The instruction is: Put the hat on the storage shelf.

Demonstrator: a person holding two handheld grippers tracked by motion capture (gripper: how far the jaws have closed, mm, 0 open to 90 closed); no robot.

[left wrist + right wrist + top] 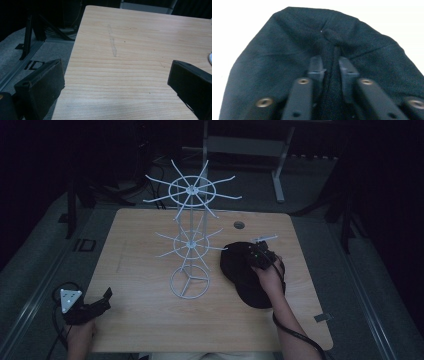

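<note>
A black cap [245, 276] lies on the right part of the wooden table [140, 315]. My right gripper [257, 255] sits on top of it, held from below by a hand. In the right gripper view the cap [287, 42] fills the picture, and my right gripper [331, 65] has its jaws pinched on a fold of the fabric near the crown. A white wire rack [190, 237] with two tiers of radiating hooks stands at the table's middle. My left gripper [102, 301] rests at the near left corner, open, with bare wood between its jaws [117, 80].
A round cable hole [239, 225] sits in the table behind the cap. A pale scuff mark [112, 42] runs along the wood ahead of the left gripper. The table's left edge drops to grey floor with a black frame [27, 37]. A metal desk frame [280, 165] stands behind the table.
</note>
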